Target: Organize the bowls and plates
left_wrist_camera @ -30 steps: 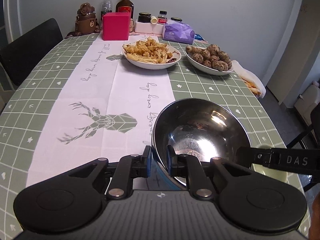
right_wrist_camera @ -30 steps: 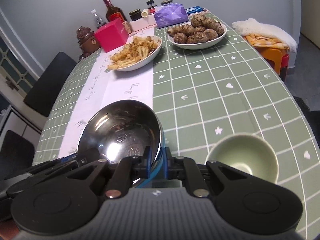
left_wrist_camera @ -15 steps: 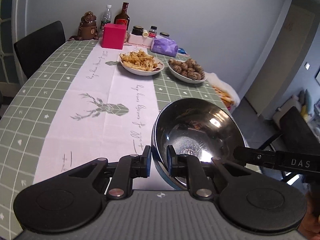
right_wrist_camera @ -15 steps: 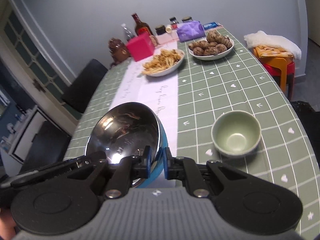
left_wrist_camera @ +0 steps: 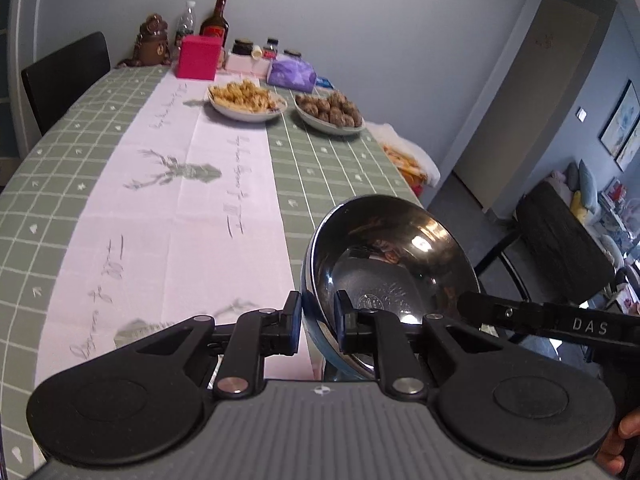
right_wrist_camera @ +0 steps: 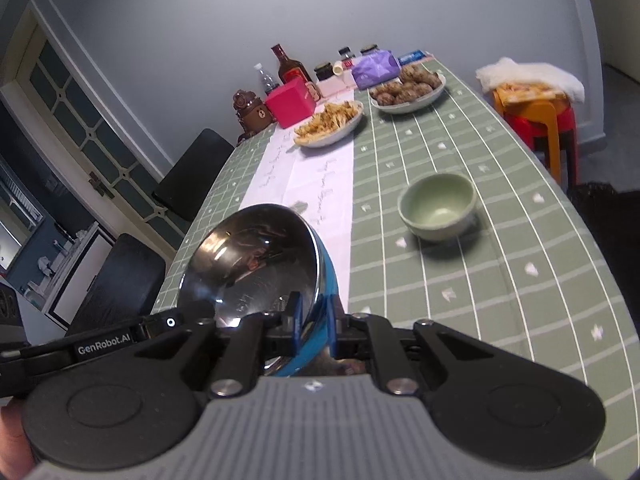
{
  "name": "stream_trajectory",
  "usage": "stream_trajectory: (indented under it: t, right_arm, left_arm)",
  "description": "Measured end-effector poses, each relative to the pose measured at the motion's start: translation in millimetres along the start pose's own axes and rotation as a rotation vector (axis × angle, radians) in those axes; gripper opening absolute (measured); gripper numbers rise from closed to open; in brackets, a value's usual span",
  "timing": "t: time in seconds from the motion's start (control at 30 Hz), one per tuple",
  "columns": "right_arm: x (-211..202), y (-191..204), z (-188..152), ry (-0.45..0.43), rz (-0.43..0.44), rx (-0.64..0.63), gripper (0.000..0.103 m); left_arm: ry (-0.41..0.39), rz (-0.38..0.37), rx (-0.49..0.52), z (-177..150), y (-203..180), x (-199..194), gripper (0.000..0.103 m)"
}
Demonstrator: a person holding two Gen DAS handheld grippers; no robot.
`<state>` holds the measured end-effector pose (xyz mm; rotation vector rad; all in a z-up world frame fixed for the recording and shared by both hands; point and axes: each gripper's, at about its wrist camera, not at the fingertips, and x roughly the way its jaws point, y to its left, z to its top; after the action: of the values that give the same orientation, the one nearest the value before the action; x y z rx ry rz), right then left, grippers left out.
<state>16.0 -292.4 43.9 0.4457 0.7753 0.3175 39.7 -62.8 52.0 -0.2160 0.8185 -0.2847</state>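
Note:
A shiny steel bowl [left_wrist_camera: 392, 264] with a blue outside is held in the air above the near end of the table, gripped on both sides. My left gripper [left_wrist_camera: 318, 322] is shut on its left rim. My right gripper [right_wrist_camera: 314, 322] is shut on the opposite rim of the same steel bowl [right_wrist_camera: 256, 256]. A small green bowl [right_wrist_camera: 438, 206] stands empty on the green checked tablecloth [right_wrist_camera: 480, 264], ahead and to the right in the right wrist view. Further back sit a plate of fried food [left_wrist_camera: 247, 100] and a plate of brown round food [left_wrist_camera: 330, 114].
At the far end stand a pink box [left_wrist_camera: 199, 57], a bear-shaped bottle [left_wrist_camera: 154, 42], bottles, jars and a purple pack [left_wrist_camera: 295, 74]. Black chairs [right_wrist_camera: 192, 178] line the left side. Stacked stools [right_wrist_camera: 538, 116] with a cloth stand right of the table. A white runner [left_wrist_camera: 172, 208] runs down the middle.
Both grippers have pulled back and risen with the steel bowl between them. The table now lies further off and lower, and the green bowl has receded.

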Motion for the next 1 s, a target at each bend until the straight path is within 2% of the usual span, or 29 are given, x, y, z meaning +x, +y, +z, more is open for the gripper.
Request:
stream_trajectory:
  t: [0.17, 0.27, 0.67, 1.0]
  right_arm:
    - [-4, -6, -4, 0.014, -0.045, -0.045, 0.01]
    - [-5, -9, -6, 0.029, -0.049, -0.072, 0.01]
    - [4, -32, -20, 0.121, -0.087, -0.06, 0.013]
    - [10, -33, -26, 0.148, -0.123, -0.091, 0.014]
  left_arm:
    - [0.073, -0.03, 0.015, -15, -8, 10, 0.022]
    - [0.088, -0.044, 0.002, -19, -7, 9, 0.022]
    - [0.216, -0.086, 0.002, -38, -14, 24, 0.025]
    - [0.251, -0.077, 0.021, -43, -18, 29, 0.026]
